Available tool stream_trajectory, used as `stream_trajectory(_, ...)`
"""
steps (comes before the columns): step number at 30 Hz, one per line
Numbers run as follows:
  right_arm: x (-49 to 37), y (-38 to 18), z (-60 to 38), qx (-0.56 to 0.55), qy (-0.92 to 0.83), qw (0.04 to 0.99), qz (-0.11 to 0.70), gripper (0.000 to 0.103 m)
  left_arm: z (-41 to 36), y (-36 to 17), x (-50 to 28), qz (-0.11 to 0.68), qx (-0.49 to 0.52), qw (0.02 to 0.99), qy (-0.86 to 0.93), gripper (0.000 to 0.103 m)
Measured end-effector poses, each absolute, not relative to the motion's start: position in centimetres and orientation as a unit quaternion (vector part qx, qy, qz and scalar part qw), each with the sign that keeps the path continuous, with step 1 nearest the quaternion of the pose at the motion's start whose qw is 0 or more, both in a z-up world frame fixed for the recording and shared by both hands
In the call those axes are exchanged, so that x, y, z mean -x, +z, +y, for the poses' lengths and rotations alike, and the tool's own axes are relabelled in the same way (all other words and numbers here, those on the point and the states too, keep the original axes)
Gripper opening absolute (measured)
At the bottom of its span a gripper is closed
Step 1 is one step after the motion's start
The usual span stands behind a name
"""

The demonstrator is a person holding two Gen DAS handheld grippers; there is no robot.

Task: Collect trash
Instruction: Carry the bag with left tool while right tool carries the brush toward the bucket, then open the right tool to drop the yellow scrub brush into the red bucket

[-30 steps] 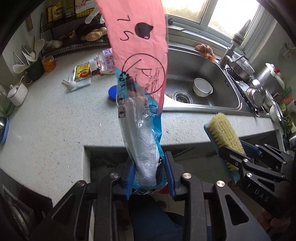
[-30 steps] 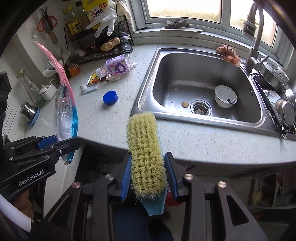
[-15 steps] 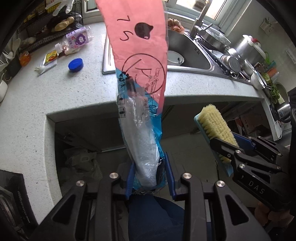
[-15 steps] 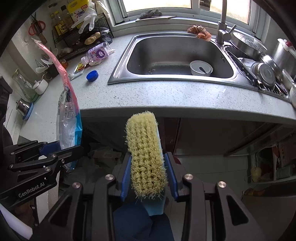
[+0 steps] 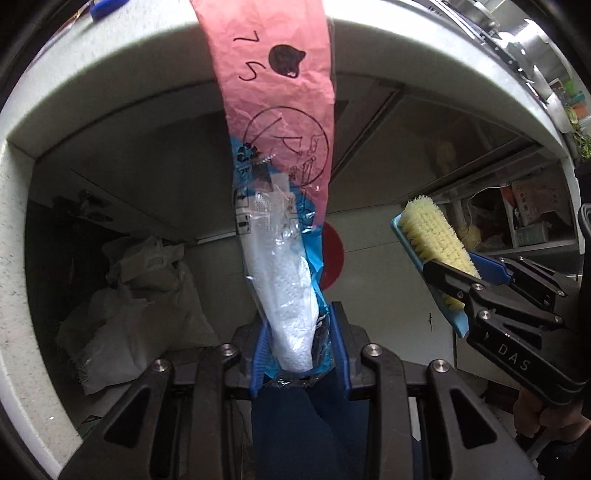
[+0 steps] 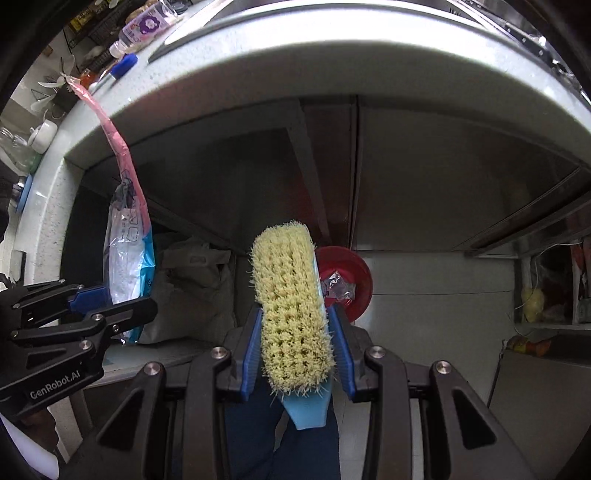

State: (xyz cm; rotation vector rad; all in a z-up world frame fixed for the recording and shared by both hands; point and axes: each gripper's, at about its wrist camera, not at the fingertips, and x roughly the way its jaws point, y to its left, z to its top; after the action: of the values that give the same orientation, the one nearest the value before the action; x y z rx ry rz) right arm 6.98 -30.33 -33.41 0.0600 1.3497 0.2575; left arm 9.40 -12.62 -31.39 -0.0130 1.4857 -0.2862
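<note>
Bottom centre of the left wrist view: the left tongs [image 5: 300, 347] are clamped on the lower end of a long wrapper [image 5: 284, 221], part clear and blue, part pink. Bottom centre of the right wrist view: the right tongs [image 6: 297, 347] are closed on a scrubbing brush [image 6: 291, 302], bristles up.

Risks, judged from here: the wrapper is floppy and gripped only at one end, so it could be snagged on the worktop [image 5: 92, 74] edge arching across the top of frame, or be dropped beside the bin. The red bin [image 6: 360, 284], seen mid-frame just past the brush, is partly hidden by it, so a release could be misjudged. Whether the brush counts as trash cannot be told.

Writing: "GenRobot.AI" is read at lower left of the right view, "DAS" at lower right of the left view. On the pink paper, "75" or "7S" is scrawled. On the worktop at upper left, a bottle [image 6: 144, 27] label cannot be read.
</note>
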Motion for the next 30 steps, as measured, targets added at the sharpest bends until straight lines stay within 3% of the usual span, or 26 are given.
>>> stream_trajectory(11,-10.5,-50.5,-29.2,0.003,0.138,0.752,0.645,0.033,-12.3,-47.6,-11.6,0.680,0.050,0.723,-0.110,0.028)
stream_trajectory(21,-11.8,-58.1,-28.3,0.035,0.150,0.745,0.649,0.036,-12.6,-53.5,-12.5,0.681,0.059,0.722,-0.101,0.028)
stream_trajectory(23,-11.8,-58.2,-27.9,0.042,0.147,0.749,0.644,0.057,-12.5,-53.8,-12.6,0.680,0.054,0.724,-0.097,0.028)
stream_trajectory(25,-11.5,-58.1,-27.7,0.036,0.155,0.750,0.642,0.069,-12.5,-53.9,-12.6,0.680,0.049,0.725,-0.094,0.028)
stream_trajectory(30,-11.3,-57.3,-28.3,0.038,0.149,0.756,0.636,0.082,-12.8,-53.0,-12.4,0.681,0.033,0.725,-0.097,0.028)
